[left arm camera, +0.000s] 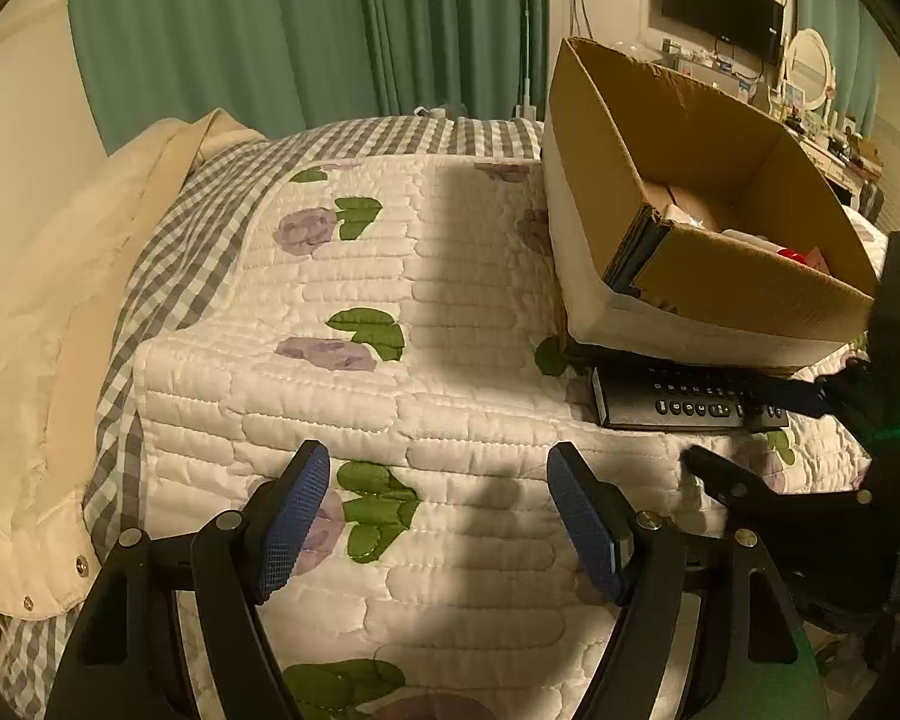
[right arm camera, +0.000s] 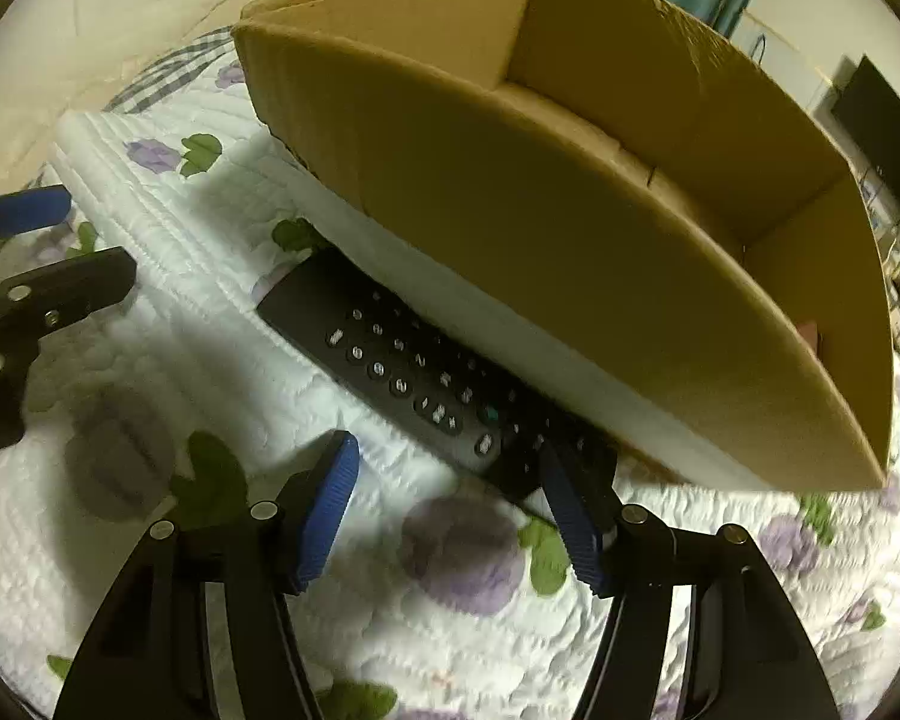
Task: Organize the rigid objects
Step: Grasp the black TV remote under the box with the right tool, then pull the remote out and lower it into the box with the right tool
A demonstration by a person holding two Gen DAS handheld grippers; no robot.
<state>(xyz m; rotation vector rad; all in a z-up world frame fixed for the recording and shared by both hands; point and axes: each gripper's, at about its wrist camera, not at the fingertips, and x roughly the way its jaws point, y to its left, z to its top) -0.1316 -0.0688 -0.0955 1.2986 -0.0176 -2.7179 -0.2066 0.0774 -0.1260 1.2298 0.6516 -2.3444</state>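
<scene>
A black remote control lies on the flowered quilt, partly under the near edge of a cardboard box. My right gripper is open, its fingertips at the remote's near end, one on each side. The remote also shows in the left wrist view, under the box, with the right gripper's fingers at its right end. My left gripper is open and empty over the quilt, left of the remote. The box holds several items, only partly visible.
A cream jacket lies at the left on the checked sheet. Green curtains hang behind the bed. A wall TV and a cluttered dresser with a mirror stand at the far right.
</scene>
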